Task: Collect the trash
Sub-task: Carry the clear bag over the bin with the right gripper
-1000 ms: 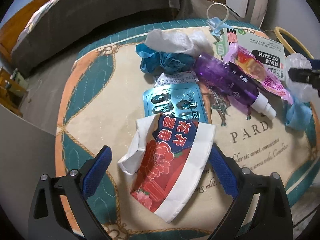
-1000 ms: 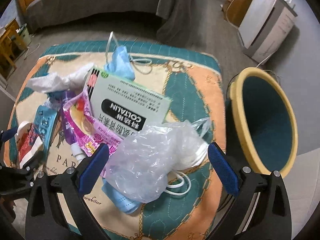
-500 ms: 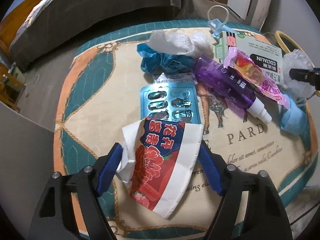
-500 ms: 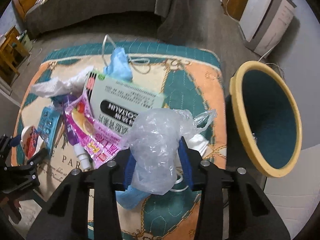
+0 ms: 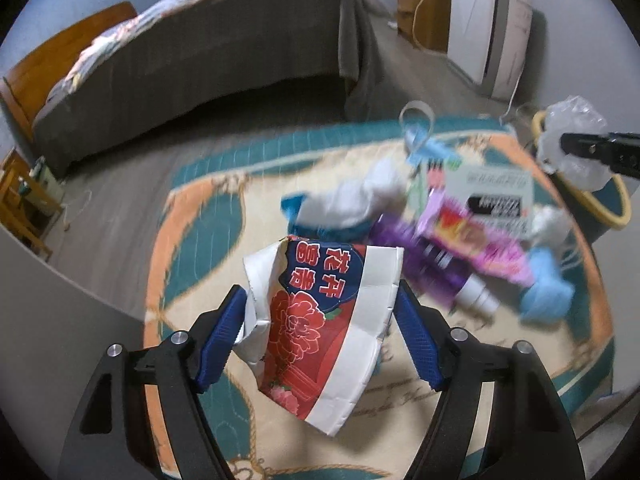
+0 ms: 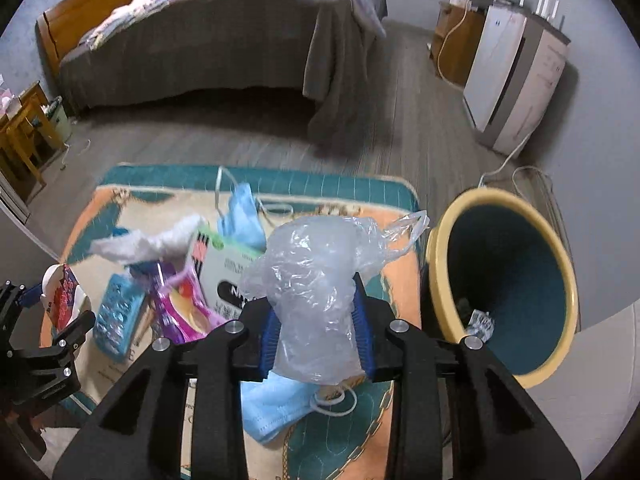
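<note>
Two pieces of trash are off the mat at once. At lower centre of the left wrist view, the left gripper (image 5: 320,336) has its jaws set wide, clamped across a flattened red-and-white paper cup (image 5: 320,328), its blue pads (image 5: 222,340) pressing on both edges. At lower centre of the right wrist view, the right gripper (image 6: 316,336) has just been closing and now pinches a crumpled clear plastic bag (image 6: 316,292) between narrow jaws. Both items look very light. The cup is creased paperboard, stiff enough across its width to hold but likely to buckle under more squeeze, so its folded edges are the sensible place to grip. The bag is soft, slick film that could slide free; pinching the bunched middle seems safest. A yellow-rimmed teal bin (image 6: 500,200) stands on the floor at right, just beside the mat (image 6: 352,440). More litter lies on that quilted, patterned mat: a white medicine box (image 6: 228,272), a pink wrapper (image 6: 180,304), a blister pack (image 6: 116,316) and blue face masks (image 6: 240,216). Behind, in the upper part of the frame, are grey plank flooring and a bed (image 6: 208,40) with a grey cover.
</note>
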Motion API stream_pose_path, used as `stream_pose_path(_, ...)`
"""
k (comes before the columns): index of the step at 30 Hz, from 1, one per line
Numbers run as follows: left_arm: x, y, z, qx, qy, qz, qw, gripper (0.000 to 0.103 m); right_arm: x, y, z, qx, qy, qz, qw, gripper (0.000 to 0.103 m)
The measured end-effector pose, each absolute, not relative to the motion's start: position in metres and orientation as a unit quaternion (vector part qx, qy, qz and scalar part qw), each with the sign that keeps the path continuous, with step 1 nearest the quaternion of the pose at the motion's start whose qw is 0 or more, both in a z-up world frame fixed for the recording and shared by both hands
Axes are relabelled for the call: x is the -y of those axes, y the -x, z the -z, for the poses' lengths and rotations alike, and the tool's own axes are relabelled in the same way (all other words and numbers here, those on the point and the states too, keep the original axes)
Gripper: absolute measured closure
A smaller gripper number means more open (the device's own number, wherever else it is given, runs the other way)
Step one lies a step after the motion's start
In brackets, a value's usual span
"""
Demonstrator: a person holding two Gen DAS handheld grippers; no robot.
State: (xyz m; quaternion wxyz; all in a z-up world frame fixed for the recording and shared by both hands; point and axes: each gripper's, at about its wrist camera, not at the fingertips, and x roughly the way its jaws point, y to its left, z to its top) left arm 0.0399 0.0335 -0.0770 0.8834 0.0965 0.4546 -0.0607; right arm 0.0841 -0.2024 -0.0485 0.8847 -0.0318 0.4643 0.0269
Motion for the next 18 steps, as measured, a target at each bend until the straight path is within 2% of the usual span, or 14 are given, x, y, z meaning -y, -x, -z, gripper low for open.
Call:
stream_pose_path(8, -0.014, -0.035, 0.034, -0.407, -0.092, 0.076, 0.905, 0.028, 0.205, -0.082, 0.015, -0.433, 0.018, -0.043, 0.9, 0.072)
stream_pose_path(18, 0.003, -0.033, 0.011, -0.385, -0.089, 0.088, 0.914, 0.028, 0.206, -0.067, -0.015, -0.403, 0.012, -0.067, 0.913, 0.072)
